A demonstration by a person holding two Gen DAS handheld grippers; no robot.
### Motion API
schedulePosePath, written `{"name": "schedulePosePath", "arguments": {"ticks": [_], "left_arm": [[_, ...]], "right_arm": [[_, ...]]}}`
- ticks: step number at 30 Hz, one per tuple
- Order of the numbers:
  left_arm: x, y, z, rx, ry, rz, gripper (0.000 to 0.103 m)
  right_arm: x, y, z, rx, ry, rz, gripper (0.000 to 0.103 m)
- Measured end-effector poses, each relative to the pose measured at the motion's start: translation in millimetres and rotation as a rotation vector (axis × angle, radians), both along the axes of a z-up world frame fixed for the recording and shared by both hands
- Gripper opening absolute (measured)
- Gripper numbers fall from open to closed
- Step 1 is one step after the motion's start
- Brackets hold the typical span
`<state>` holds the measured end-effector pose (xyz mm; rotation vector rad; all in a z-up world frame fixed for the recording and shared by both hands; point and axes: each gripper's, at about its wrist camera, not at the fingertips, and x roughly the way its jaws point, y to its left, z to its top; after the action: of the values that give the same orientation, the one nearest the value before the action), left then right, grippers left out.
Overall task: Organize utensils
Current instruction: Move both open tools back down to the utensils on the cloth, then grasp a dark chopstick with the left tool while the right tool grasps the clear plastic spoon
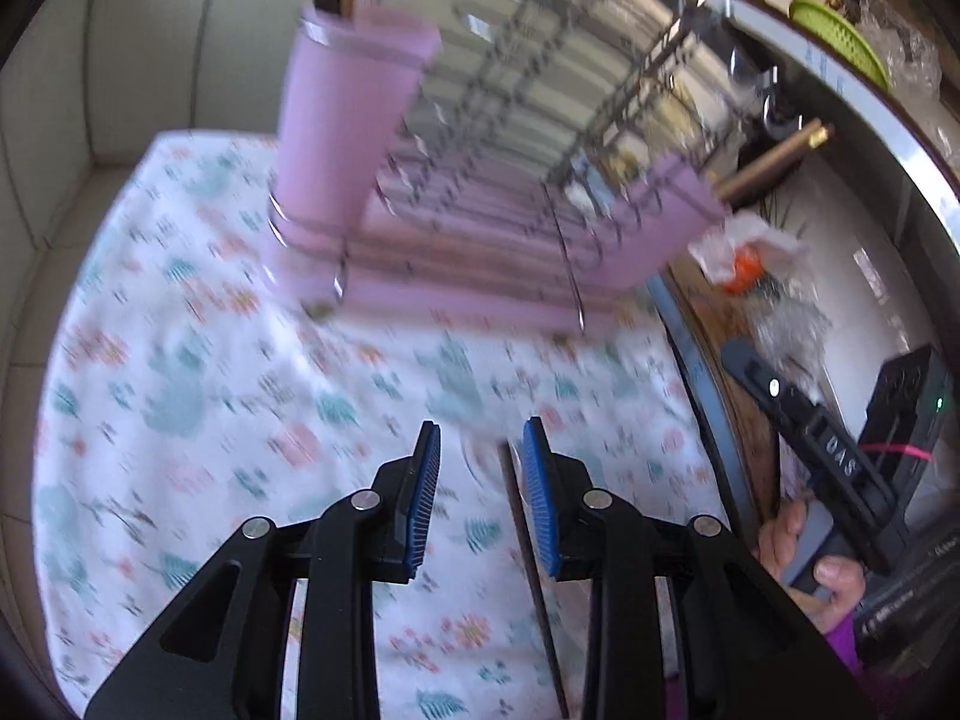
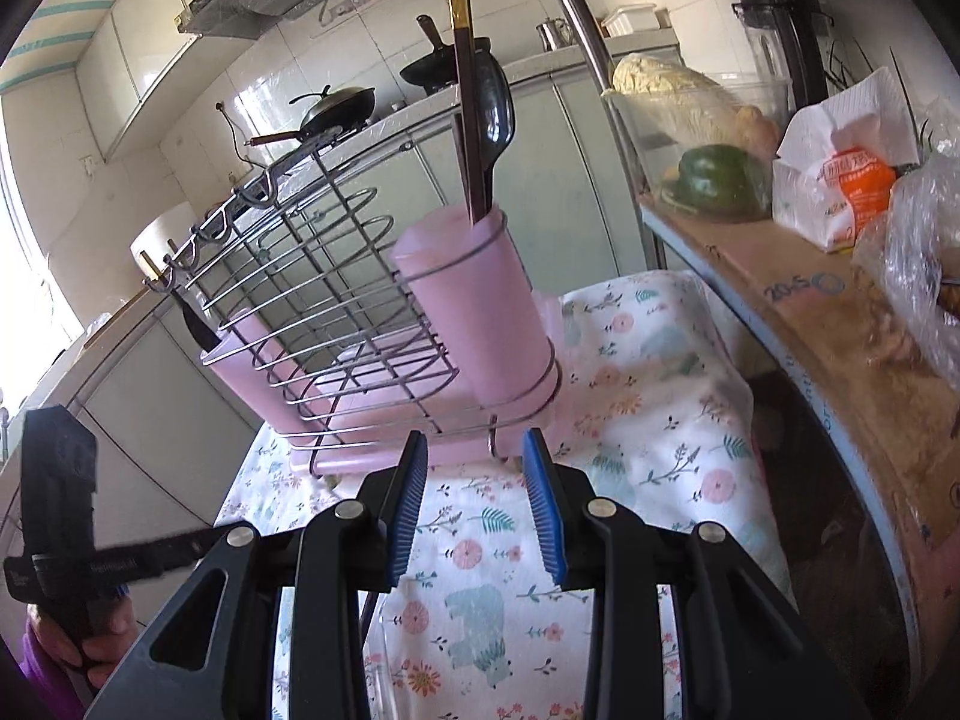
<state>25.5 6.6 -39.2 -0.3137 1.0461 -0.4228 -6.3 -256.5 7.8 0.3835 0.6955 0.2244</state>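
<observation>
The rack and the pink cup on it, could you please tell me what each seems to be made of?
The rack looks like bare metal wire: thin, silvery rods with bright glints. The pink cup appears to be matte plastic: opaque, evenly coloured, softly shaded without sharp reflections.

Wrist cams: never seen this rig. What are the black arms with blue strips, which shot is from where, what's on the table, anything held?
There is no robot here: a person holds a two-finger gripper in each hand, with a fisheye camera on each looking along its fingers. The black arms with blue pads are those fingers. One picture looks from the left gripper, with the other hand at its edge; the other looks from the right gripper. A floral cloth covers the surface. On it stands a wire utensil rack on a pink base, with a pink cup holding dark chopsticks and a black spoon. Both grippers are open; neither grips anything.
</observation>
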Motion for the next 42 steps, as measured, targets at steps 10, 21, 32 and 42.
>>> {"name": "schedulePosePath", "arguments": {"ticks": [10, 21, 32, 42], "left_arm": [[-9.6, -24.7, -30.0, -0.004, 0.132, -0.104, 0.028], [-0.3, -58.0, -49.8, 0.047, 0.19, -0.176, 0.02], [0.6, -42.2, -52.0, 0.016, 0.184, -0.121, 0.005], [-0.2, 6.3, -38.8, 0.055, 0.131, 0.014, 0.004]], "right_arm": [[-2.1, 2.4, -8.2, 0.01, 0.039, 0.03, 0.033], [-1.0, 2.0, -15.6, 0.024, 0.067, 0.052, 0.033], [6.3, 13.9, -26.1, 0.032, 0.119, 0.104, 0.033], [29.5, 54.4, -56.1, 0.09, 0.297, 0.282, 0.033]]}}
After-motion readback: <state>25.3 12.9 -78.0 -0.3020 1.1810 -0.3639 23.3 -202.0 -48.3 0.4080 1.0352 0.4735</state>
